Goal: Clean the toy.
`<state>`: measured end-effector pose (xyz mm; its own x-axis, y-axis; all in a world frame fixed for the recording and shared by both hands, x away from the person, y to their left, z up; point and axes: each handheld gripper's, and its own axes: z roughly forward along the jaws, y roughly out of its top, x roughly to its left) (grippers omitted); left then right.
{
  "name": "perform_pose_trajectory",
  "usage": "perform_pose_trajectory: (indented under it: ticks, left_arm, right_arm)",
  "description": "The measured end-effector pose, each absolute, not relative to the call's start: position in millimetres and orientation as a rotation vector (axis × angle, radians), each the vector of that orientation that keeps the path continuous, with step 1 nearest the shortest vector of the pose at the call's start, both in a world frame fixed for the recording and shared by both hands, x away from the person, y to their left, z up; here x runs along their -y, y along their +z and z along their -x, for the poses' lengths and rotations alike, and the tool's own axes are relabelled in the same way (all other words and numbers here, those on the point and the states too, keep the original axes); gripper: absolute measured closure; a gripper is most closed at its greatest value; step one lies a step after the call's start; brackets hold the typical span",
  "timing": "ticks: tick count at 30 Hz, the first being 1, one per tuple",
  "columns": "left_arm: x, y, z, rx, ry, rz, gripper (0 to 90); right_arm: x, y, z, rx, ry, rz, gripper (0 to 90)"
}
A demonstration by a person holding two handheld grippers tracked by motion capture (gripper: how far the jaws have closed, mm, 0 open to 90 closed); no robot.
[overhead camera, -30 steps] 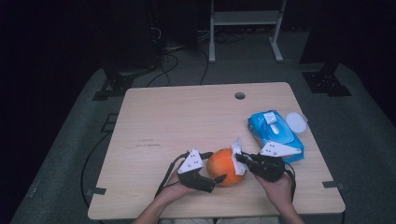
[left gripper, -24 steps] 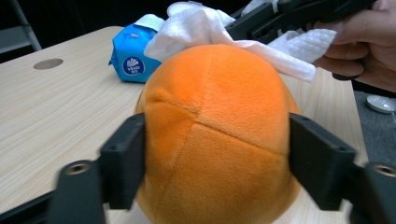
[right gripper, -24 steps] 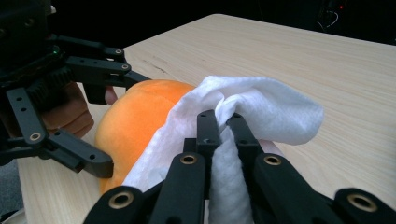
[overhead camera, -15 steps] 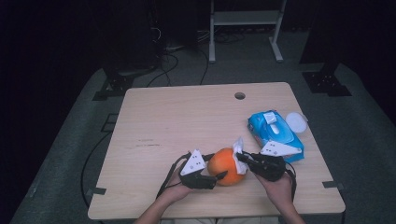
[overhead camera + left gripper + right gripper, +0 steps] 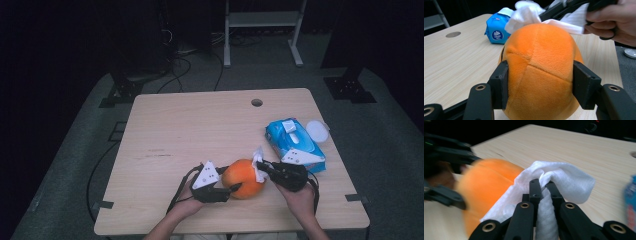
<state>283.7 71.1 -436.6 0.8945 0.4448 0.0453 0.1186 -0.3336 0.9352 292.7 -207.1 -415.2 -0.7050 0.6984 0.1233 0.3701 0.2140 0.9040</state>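
A second ago the left gripper (image 5: 231,189) stood wide beside the orange plush ball (image 5: 243,178); its jaws have just been closing, and now both pads press into the ball's soft sides, as the left gripper view shows plainly (image 5: 539,75). The hand itself has hardly shifted. The ball sits where it was, on the near part of the table (image 5: 190,125), between the two hands and a little right of the middle.

To the right of the ball, the right gripper (image 5: 261,167) is as it was: jaws pinched shut on a white wipe (image 5: 258,164), and the bunched cloth lies against the ball's upper right side. In the right gripper view the wipe (image 5: 559,180) is squeezed between the two black jaws and spills out around them.

Further right, a blue pack of wipes (image 5: 295,145) lies near the table's right edge, with a white round lid (image 5: 317,131) just beside it, unmoved.

The tabletop is pale wood with a small round hole (image 5: 257,102) near its far edge. It stands on grey flooring; behind, the room is dark, with cables on the floor and the legs of a white stand (image 5: 262,35).
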Motion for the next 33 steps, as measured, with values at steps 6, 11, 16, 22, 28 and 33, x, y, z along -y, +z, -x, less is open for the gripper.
perform_pose_trajectory:
  ticks: [6,11,16,22,28,33]
  left_arm:
    - [-73,-434,-284,-0.431,0.331,-1.887,40.4]
    - [-76,-430,-282,-0.434,0.341,-1.879,41.0]
    - [-75,-425,-279,-0.424,0.355,-1.876,41.4]
    - [-74,-423,-278,-0.423,0.347,-1.867,41.6]
    - [-73,-422,-275,-0.428,0.353,-1.874,42.1]
    - [-73,-420,-275,-0.430,0.356,-1.869,42.6]
  right_arm:
    - [208,-413,-290,-2.168,1.482,-1.017,84.9]
    - [200,-403,-284,-2.177,1.519,-0.927,84.8]
    - [208,-419,-293,-2.204,1.502,-1.019,84.8]
    - [196,-403,-280,-2.184,1.583,-0.926,84.8]
    - [194,-404,-280,-2.201,1.606,-0.912,84.8]
    - [196,-407,-281,-2.198,1.593,-0.943,84.8]
